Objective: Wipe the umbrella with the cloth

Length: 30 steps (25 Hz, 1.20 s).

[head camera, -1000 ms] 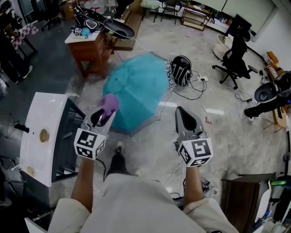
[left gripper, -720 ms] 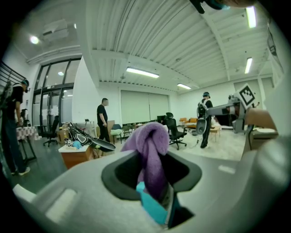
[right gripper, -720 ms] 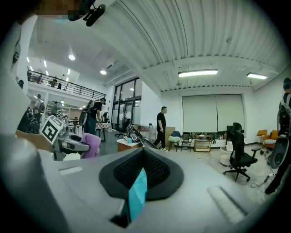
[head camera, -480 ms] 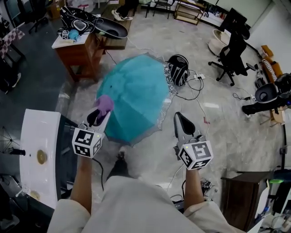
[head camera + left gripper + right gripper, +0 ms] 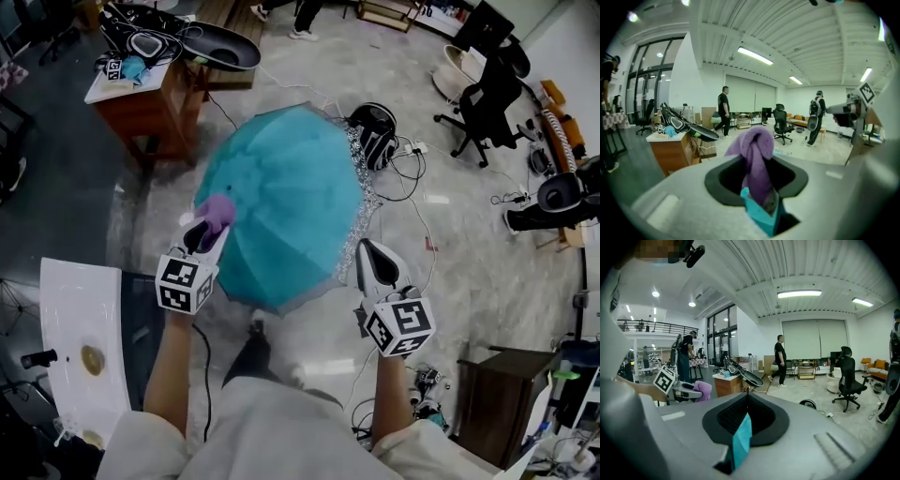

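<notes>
Two grippers flank one umbrella. At the middle left of the head view, my left gripper (image 5: 206,236) is clenched on the purple cloth (image 5: 217,210), which bunches up out of the jaws. In the left gripper view a teal scrap sits pinched just under the cloth, probably canopy edge.

The cloth lies over the left rim of the open teal umbrella (image 5: 281,202). I can't tell whether it presses on the fabric. The canopy fills the centre of the frame and spreads up and to the right from that gripper, so I judge the wipe should run forward and rightward across the panels.

At lower right, my right gripper (image 5: 375,261) is closed on a thin teal strip. I take this for the canopy's right rim, near the lacy trim. The cloth hand is nearer the work, and the right one only steadies.
</notes>
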Available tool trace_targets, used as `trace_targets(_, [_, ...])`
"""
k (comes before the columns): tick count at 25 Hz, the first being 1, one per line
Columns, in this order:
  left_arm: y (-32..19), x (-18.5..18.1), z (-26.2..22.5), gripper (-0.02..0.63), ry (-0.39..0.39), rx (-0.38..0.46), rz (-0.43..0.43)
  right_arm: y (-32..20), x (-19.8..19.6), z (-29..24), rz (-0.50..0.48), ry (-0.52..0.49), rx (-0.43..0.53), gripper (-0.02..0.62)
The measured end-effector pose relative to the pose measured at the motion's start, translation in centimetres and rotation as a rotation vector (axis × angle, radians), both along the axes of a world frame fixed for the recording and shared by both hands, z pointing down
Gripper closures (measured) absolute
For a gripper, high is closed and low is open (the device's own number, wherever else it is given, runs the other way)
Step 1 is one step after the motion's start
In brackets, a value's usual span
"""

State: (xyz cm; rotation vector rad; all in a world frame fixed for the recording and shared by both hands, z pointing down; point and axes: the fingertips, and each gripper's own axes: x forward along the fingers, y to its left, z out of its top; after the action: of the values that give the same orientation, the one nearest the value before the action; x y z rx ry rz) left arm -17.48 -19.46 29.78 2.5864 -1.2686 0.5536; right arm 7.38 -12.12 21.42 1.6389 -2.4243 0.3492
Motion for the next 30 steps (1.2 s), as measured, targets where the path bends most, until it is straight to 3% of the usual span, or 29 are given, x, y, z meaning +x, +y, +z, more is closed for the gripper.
trace_targets(13, [-14.7,-0.2,16.6,0.476,0.016,-0.231,0.055,-10.7,-1.0,8.8,0.094,-0.037,-0.129,0.592])
trace_targets(20, [-18.6,-0.2,26.5,0.475,-0.006,-0.336,0.058,-13.3,-1.7,14.1,0.101,-0.022,-0.200,0.592])
trace_targets(25, [-20.8,0.1,31.7,0.474,0.052,-0.402,0.022,-14.3,-1.6,17.5,0.117,-0.038,-0.244,0.592])
trace_targets(30, [-22.9,0.3,36.0,0.474,0.051,-0.431,-0.040,-14.6,-1.1,20.1,0.124,-0.044,-0.270,0.592])
